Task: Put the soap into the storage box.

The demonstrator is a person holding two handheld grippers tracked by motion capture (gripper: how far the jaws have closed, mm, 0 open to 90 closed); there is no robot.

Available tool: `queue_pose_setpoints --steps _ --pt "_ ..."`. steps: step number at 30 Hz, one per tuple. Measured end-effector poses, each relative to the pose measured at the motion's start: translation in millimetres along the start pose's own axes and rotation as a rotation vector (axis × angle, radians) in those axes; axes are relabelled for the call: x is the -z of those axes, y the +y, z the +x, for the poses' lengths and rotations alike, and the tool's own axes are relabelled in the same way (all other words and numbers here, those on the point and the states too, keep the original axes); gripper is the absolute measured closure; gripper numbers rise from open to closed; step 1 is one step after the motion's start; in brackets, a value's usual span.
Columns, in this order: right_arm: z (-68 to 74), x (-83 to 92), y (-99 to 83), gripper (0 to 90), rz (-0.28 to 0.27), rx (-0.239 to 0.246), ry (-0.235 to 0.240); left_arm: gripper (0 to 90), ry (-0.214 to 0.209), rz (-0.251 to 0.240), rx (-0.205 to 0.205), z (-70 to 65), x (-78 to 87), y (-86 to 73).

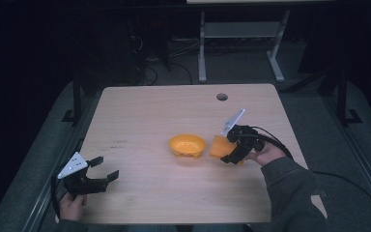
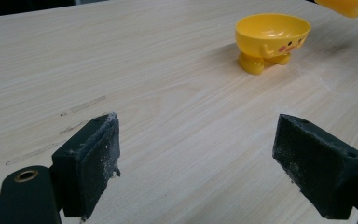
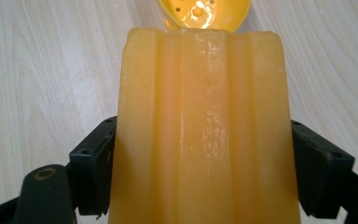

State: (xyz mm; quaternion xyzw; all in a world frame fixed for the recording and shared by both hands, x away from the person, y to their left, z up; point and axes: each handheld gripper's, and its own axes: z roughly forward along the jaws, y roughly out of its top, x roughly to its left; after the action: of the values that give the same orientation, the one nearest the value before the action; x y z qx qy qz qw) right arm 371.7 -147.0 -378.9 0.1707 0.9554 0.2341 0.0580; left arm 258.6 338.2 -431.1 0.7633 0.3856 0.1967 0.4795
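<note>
Orange ribbed cup [image 3: 204, 130], clamped by right gripper [image 1: 235, 145], should tip squarely over yellow bowl [image 1: 187, 145]; left gripper [image 1: 99, 170] idles agape.

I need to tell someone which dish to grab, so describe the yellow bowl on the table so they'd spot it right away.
On the light wooden table, look near the middle, just left of the right claw and the ridged orange block it grips. The yellow bowl stands there on two stubby feet, with a small cartoon face on its side.
</note>
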Motion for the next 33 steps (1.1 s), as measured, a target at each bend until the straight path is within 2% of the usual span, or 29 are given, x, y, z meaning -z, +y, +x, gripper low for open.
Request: queue_pose_setpoints --steps 33 --pt "-8.2 -1.7 33.9 20.7 -0.009 0.048 0.020 14.3 -0.004 -0.003 0.002 0.9 0.4 0.2"
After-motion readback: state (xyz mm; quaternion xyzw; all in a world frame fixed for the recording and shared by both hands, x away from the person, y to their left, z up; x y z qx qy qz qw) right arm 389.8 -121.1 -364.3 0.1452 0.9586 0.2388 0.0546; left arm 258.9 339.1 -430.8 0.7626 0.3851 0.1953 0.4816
